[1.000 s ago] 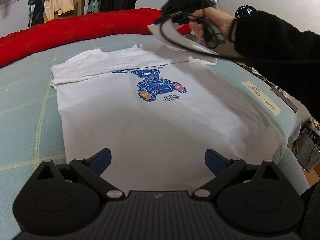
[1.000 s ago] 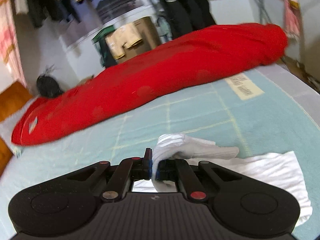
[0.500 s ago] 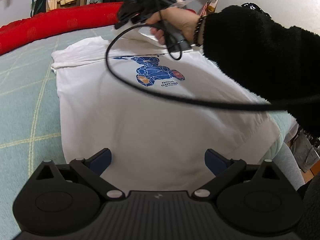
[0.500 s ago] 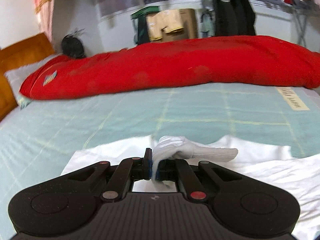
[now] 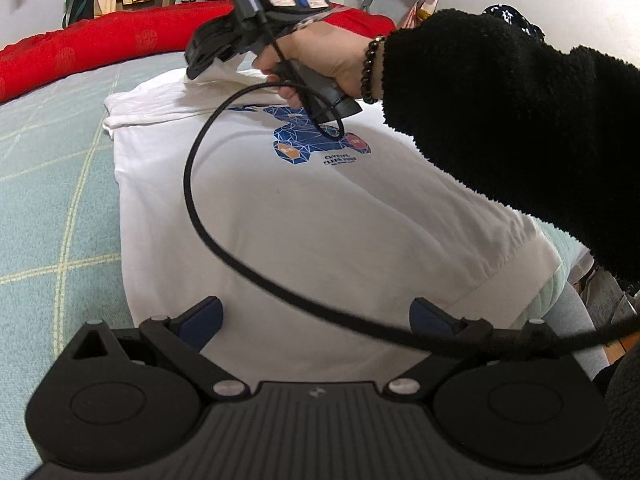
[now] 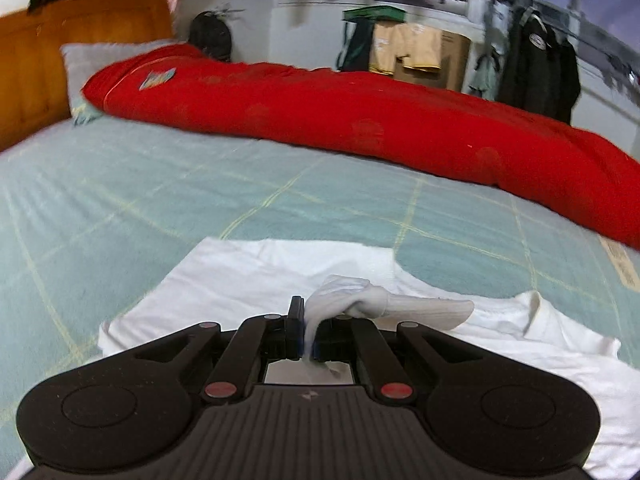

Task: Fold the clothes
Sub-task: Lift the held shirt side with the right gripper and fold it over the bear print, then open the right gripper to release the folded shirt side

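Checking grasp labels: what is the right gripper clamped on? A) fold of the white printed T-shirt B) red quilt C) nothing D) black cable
A: in the right wrist view the right gripper is shut on a bunched fold of the white printed T-shirt.

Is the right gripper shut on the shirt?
Yes. The right gripper is shut, with a bunch of white shirt cloth pinched between its pads.
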{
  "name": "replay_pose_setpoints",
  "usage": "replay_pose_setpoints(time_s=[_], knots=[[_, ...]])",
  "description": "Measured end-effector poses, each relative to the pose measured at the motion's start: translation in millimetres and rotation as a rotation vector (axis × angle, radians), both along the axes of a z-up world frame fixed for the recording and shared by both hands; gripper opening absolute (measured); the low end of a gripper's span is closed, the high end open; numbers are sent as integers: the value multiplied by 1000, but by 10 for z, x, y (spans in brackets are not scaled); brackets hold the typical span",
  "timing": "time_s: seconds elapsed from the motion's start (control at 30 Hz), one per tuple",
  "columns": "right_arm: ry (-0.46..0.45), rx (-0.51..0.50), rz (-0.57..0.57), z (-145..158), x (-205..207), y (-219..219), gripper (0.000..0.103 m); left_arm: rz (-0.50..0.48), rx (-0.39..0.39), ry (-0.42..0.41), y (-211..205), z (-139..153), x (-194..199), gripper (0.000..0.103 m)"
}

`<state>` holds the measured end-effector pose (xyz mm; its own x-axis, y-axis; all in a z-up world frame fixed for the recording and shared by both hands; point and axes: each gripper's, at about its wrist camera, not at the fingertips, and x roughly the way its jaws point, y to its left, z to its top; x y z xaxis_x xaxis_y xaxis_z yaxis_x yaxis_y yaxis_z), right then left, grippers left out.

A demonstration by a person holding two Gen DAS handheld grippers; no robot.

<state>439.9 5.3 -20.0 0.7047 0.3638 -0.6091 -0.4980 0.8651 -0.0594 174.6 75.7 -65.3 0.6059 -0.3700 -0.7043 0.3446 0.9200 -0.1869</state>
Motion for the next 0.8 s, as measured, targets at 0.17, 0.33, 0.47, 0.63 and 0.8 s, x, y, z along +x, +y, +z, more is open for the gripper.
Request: replay_pose_setpoints(time_s=[0.17,0.33,0.47,0.63,0.8], knots=[[-16,-56,42,-48,-58,164,3,-3,7,4,-2,-2,9,99],[-4,-108,71,-144,-46,290,4,-2,8,7,-1,-1,32,99],[13,-153,87,-214,-50,338,14,5,11,10,6,-4,27,99],[10,-144,101,-88,-150,263,54,18,28,11,12,34,-28,99],[15,-97,146,191,-304,-83,78,19,39,2,8,95,-154,99]])
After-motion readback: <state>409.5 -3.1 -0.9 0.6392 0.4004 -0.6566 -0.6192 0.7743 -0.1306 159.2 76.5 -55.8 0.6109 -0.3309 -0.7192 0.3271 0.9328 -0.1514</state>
